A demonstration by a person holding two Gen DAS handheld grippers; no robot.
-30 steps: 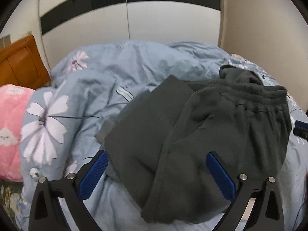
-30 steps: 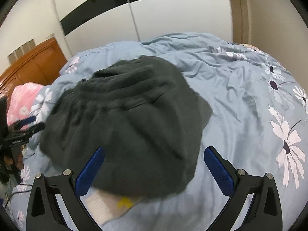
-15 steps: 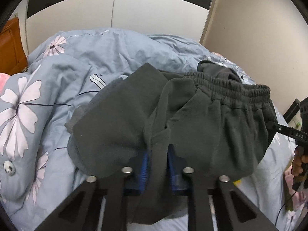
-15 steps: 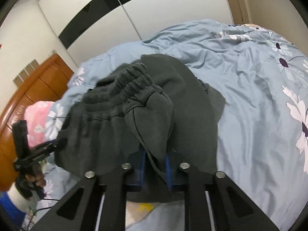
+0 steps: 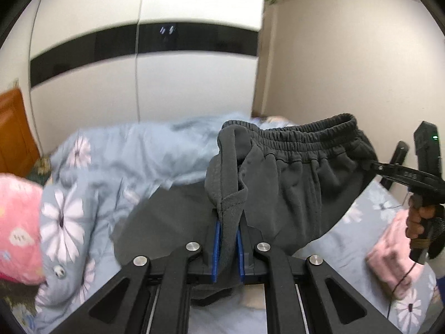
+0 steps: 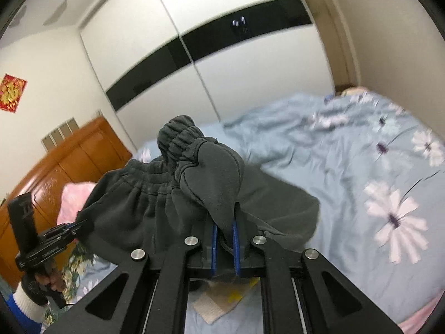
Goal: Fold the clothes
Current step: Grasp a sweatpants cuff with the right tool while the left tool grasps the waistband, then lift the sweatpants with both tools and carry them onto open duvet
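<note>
Both claws have lifted since a second ago. Left claw (image 5: 227, 246) and right claw (image 6: 223, 246) each pinch the waistband of the dark pants (image 5: 292, 183), which hang stretched between them above the bed (image 6: 347, 172), legs trailing on the quilt. Open quilt spreads toward the bed's right edge. Lettering on the opposite claw's body is too blurred to read.

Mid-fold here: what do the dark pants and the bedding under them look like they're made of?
Dark grey pants: looks like thick fleece or sweatshirt knit, matte and fuzzy, with a gathered elastic waistband; it bunches softly where the left gripper and right gripper pinch it. Blue floral duvet: probably smooth woven cotton or a blend, slight sheen, fine creases; blur leaves it uncertain.
</note>
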